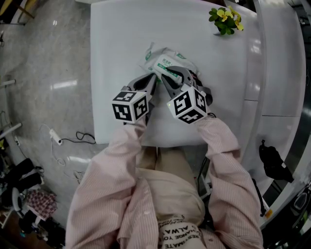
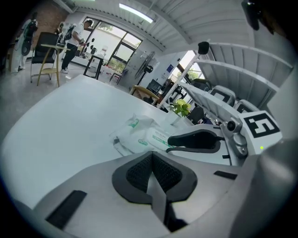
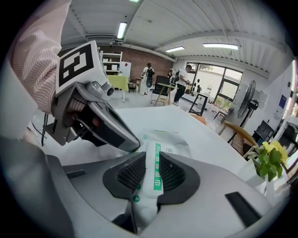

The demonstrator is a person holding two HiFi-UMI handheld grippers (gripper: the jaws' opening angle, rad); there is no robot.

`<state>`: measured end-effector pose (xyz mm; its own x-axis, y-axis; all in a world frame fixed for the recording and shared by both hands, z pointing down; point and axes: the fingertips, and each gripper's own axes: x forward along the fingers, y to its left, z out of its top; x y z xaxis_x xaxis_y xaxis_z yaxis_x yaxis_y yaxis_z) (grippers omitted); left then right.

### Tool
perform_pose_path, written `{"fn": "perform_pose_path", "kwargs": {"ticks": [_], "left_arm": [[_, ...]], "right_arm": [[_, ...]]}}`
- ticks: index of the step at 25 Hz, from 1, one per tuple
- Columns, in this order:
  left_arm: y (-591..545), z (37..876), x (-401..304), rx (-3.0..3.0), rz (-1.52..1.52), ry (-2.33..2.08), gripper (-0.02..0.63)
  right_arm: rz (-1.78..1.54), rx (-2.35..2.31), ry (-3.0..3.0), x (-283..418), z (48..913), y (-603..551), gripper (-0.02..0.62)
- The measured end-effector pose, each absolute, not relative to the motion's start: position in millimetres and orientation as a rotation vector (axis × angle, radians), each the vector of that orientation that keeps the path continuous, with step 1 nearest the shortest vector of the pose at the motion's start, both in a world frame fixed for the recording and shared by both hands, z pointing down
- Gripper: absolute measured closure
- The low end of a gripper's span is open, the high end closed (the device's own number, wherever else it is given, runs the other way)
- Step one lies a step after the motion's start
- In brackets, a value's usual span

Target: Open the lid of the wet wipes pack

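White counter [image 1: 121,58] carries the wipes pack [image 1: 167,61] near its middle, and the head view shows the left tool [image 1: 153,79] and right tool [image 1: 167,79] meeting at its near end, their jaws hard to read. Only the right gripper view shows the right tool's pads pinching the pack's green-striped lid [image 3: 157,162]. The left gripper view shows the left tool's jaws together and empty, the pack just ahead.

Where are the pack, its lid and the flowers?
pack [image 1: 167,59], head view, its printed top.
lid [image 3: 158,168], right gripper view, its green stripe.
flowers [image 1: 222,14], head view, a yellow bloom.
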<state>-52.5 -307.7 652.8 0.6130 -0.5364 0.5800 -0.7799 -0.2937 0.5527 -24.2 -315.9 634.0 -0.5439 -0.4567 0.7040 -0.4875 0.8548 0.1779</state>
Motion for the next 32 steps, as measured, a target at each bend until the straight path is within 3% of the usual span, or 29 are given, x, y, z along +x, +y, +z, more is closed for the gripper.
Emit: {"fn": "perform_pose_path", "kwargs": {"ticks": [7,32], "left_arm": [[-307,657,-52,1.976,0.399,-1.025,0.607],[-307,660,-51,1.975,0.433,-1.032,0.607]], "right_arm": [[0.034,0.692,-2.247,-26,625,-315,0.555],[0.088,0.912,-2.294,5,586,-360,0.589]]}}
